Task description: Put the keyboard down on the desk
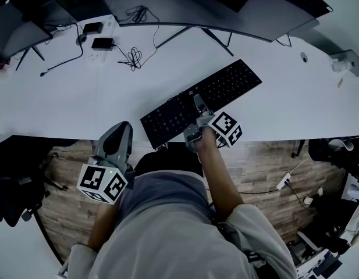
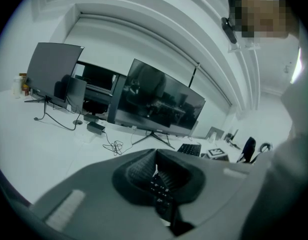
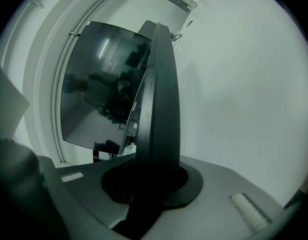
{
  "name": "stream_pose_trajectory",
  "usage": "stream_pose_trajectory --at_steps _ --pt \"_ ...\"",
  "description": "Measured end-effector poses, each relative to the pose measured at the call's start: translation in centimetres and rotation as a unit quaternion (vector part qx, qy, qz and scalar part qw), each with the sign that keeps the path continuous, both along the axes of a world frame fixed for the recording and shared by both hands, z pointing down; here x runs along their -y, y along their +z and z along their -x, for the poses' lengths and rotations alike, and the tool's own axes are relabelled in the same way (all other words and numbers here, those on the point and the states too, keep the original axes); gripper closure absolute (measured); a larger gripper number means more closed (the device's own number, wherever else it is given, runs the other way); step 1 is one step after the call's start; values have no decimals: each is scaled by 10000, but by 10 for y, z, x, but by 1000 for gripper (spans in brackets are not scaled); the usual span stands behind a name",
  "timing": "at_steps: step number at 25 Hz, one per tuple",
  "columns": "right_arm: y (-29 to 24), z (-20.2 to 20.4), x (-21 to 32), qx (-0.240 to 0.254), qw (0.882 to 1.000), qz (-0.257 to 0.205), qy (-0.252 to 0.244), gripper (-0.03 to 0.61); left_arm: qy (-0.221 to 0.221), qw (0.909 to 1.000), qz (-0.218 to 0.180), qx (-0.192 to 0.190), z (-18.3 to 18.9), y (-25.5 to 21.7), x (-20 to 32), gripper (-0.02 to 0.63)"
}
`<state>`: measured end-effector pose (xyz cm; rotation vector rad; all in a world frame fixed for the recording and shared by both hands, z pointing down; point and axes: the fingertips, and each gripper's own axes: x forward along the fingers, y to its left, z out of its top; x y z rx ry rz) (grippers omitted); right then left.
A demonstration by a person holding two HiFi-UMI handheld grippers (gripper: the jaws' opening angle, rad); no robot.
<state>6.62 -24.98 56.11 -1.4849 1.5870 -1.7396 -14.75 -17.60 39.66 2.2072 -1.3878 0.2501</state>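
The right tongs point(image 1: 198, 110) clamp the black keyboard point(image 1: 226, 86) by its near edge, the left tongs point(image 1: 122, 131) closed and empty; best lowered level, fully onto the white surface point(image 1: 63, 92), before releasing.

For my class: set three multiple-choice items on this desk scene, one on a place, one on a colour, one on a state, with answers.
1. Where does the right hand-held gripper grip the keyboard?
A its near long edge
B its far long edge
C its right end

2. The keyboard's colour?
A white
B black
C red

3. The left hand-held gripper is:
A holding a cable
B holding the keyboard
C empty

Answers:
1 A, the head view shows it.
2 B, dark against the white desk.
3 C, nothing sits between its jaws.
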Motion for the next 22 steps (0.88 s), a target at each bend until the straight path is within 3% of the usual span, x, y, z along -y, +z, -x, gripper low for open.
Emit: stream_pose_trajectory --at_steps 22 --pt "37 -6 30 479 9955 425 697 505 -44 9997 205 83 -2 10 7 614"
